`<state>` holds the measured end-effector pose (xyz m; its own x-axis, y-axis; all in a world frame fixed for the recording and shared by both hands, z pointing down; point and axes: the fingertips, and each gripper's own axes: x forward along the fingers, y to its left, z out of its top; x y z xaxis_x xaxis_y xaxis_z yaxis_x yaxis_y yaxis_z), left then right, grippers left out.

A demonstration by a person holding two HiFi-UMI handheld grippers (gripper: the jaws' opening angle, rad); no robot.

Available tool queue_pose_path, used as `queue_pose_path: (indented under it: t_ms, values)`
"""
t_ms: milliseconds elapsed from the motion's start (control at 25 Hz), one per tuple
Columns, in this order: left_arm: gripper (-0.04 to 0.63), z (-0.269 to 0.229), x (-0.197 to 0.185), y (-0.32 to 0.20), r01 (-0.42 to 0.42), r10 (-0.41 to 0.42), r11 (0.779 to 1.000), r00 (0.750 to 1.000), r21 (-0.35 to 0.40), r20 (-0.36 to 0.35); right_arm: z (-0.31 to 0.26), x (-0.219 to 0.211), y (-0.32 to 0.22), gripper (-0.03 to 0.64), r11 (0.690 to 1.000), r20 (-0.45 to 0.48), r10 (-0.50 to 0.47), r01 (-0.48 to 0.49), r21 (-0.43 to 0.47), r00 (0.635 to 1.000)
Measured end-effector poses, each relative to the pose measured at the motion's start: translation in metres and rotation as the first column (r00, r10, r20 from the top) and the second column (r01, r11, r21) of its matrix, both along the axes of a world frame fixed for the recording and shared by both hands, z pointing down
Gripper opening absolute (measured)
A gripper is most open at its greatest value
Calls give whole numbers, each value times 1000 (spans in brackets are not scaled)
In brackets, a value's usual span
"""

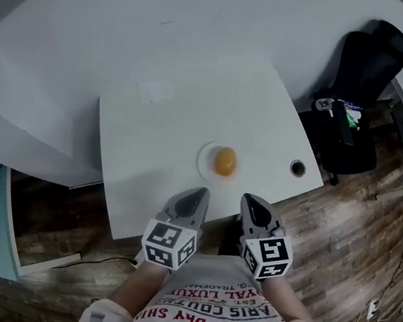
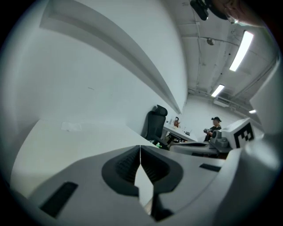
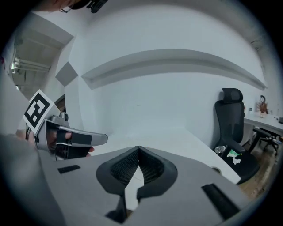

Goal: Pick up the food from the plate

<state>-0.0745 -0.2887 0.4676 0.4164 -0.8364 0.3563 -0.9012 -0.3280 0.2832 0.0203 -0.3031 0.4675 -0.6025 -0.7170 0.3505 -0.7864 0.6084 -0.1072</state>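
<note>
Evidently left tool (image 1: 201, 192) and right tool (image 1: 248, 199) sit closed, empty, before roundish food (image 1: 225, 161) on plate (image 1: 203, 160)

One table (image 1: 160, 134). One plate (image 1: 202, 166), holding one orange piece of food (image 1: 225, 161). One round hole (image 1: 297, 167) at the plate's three o'clock. Two grippers at its six o'clock: left gripper (image 1: 201, 192), right gripper (image 1: 249, 198). One black chair (image 1: 356, 106) at two o'clock.

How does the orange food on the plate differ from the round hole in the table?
The orange food is bright and domed; the hole is dark, ringed and smaller. The food sits on a white plate; the hole lies by the right edge of the table. Both are round.
</note>
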Motion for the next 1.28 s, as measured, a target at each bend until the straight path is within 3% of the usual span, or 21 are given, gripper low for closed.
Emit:
queue_pose_path:
  t_ms: [200, 400, 880, 920, 1000, 1120, 1240, 1280]
  values:
    - [8, 5, -1, -46, 156, -156, 987, 988, -24, 13, -1, 18, -65, 11, 994, -1, -105, 105, -14, 994]
    - [8, 14, 0, -80, 299, -298, 952, 954, -66, 13, 8, 28, -122, 11, 980, -25, -196, 195, -36, 980]
    - [13, 63, 14, -116, 449, -446, 874, 893, -187, 58, 60, 27, -170, 11, 901, -46, -414, 401, -168, 909]
    - [43, 70, 15, -114, 448, -443, 870, 894, -208, 72, 65, 25, -170, 11, 892, -47, -430, 415, -180, 902]
    - [179, 84, 21, -115, 424, -411, 873, 905, -240, 106, 75, 21, -173, 11, 883, -54, -445, 428, -192, 894]
    - [286, 103, 26, -121, 414, -384, 872, 909, -261, 160, 88, 18, -180, 11, 878, -65, -456, 436, -199, 888]
    - [413, 124, 22, -125, 439, -400, 846, 898, -303, 186, 100, 16, -179, 11, 859, -73, -487, 462, -221, 870]
    - [422, 130, 22, -126, 443, -404, 837, 896, -320, 184, 105, 15, -177, 11, 852, -79, -497, 469, -230, 864]
